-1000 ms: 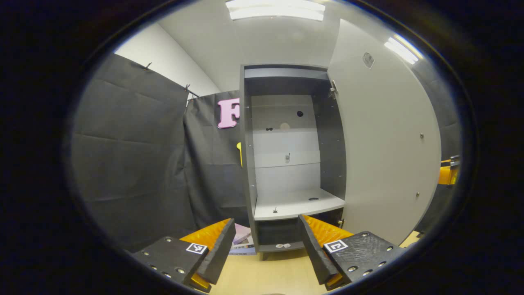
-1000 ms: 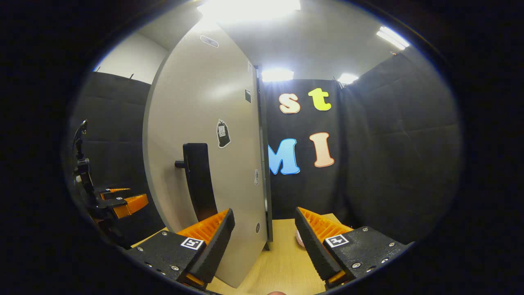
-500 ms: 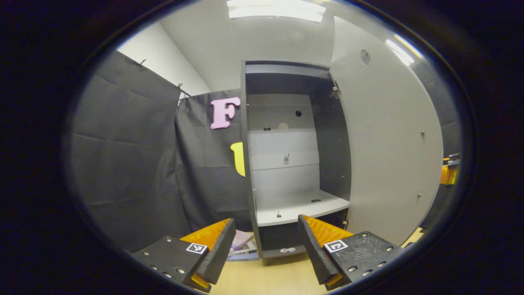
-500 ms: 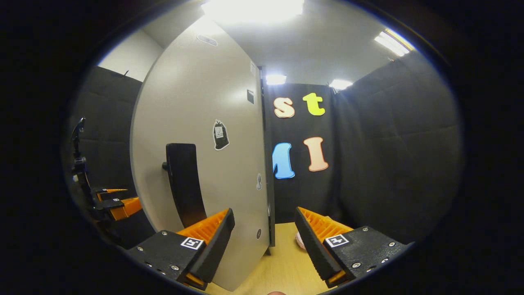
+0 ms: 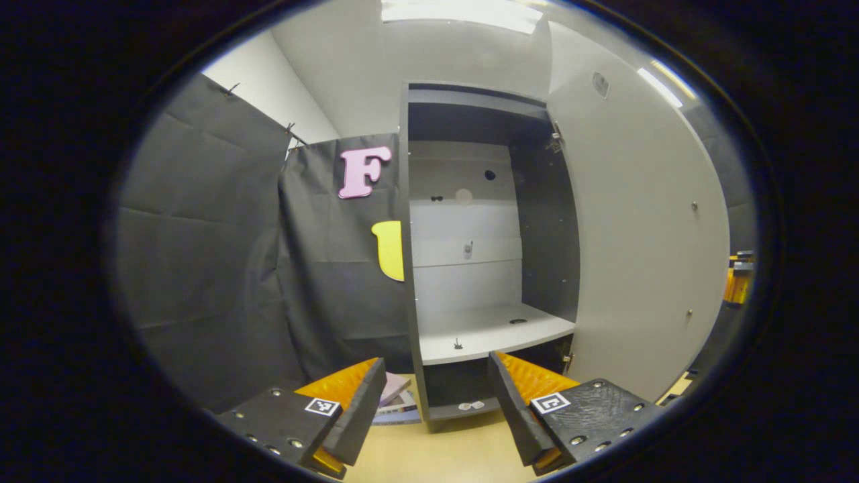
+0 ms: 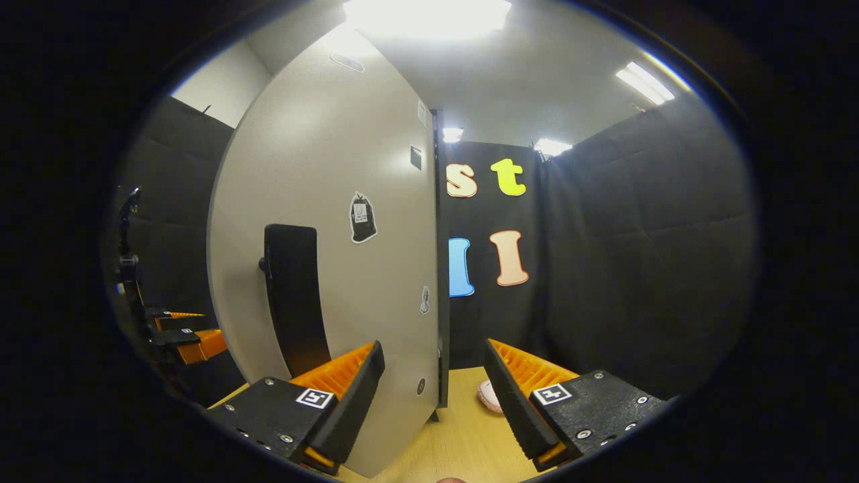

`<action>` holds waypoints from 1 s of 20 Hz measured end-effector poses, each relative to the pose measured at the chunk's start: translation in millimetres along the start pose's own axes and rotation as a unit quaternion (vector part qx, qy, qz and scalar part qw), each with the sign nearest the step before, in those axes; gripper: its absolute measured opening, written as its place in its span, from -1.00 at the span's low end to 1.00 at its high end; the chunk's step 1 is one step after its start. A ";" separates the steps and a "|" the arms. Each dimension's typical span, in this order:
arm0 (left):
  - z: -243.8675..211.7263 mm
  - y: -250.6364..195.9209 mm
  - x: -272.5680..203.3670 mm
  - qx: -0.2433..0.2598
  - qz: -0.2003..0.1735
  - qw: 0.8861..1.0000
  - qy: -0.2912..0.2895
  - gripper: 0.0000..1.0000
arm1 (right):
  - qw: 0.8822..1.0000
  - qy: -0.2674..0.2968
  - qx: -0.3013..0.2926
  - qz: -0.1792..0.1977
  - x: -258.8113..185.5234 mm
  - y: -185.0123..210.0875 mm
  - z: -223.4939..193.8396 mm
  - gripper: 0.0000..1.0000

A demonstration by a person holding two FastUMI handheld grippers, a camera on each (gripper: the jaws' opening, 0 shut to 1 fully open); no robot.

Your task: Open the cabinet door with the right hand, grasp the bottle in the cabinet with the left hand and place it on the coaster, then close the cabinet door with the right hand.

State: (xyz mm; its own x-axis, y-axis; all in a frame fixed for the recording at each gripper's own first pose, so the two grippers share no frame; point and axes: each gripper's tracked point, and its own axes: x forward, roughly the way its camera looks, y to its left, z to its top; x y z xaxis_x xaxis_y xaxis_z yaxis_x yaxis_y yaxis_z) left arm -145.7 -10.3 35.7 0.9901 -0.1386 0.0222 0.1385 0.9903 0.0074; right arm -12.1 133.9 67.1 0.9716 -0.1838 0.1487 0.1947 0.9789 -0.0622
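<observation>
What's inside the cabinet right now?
The cabinet stands open. Its pale shelf holds no bottle, just two small dark marks. The dark space below the shelf is partly hidden by the left hand-held gripper.

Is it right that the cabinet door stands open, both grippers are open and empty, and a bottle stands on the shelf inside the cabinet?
Not quite. The door is open and the left gripper and right gripper are open and empty, but the left gripper view shows no bottle on the shelf; it is bare except for small fittings.
</observation>
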 end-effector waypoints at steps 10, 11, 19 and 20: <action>4.0 -6.8 4.2 -0.010 -0.015 1.000 -0.009 0.74 | 0.999 0.018 -0.008 0.035 15.7 30.7 -9.5 0.84; 4.4 -6.4 3.1 -0.014 -0.010 1.000 -0.009 0.74 | 0.999 0.019 -0.007 0.037 17.0 31.1 -10.5 0.84; 2.5 -1.3 2.0 -0.006 0.001 1.000 -0.002 0.75 | 0.998 0.022 0.015 0.055 29.7 42.2 -12.0 0.84; 3.4 1.5 2.0 -0.001 0.005 1.000 -0.003 0.74 | 0.998 0.025 0.020 0.059 31.2 47.7 -13.4 0.84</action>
State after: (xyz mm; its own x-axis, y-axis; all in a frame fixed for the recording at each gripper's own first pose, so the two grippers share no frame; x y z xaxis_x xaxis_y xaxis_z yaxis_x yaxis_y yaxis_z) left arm -143.7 -9.1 39.2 0.9913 -0.1284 0.0282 0.1283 0.9917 0.0052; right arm 29.3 173.7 55.6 0.9932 -0.0697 0.0932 0.0734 0.9966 -0.0374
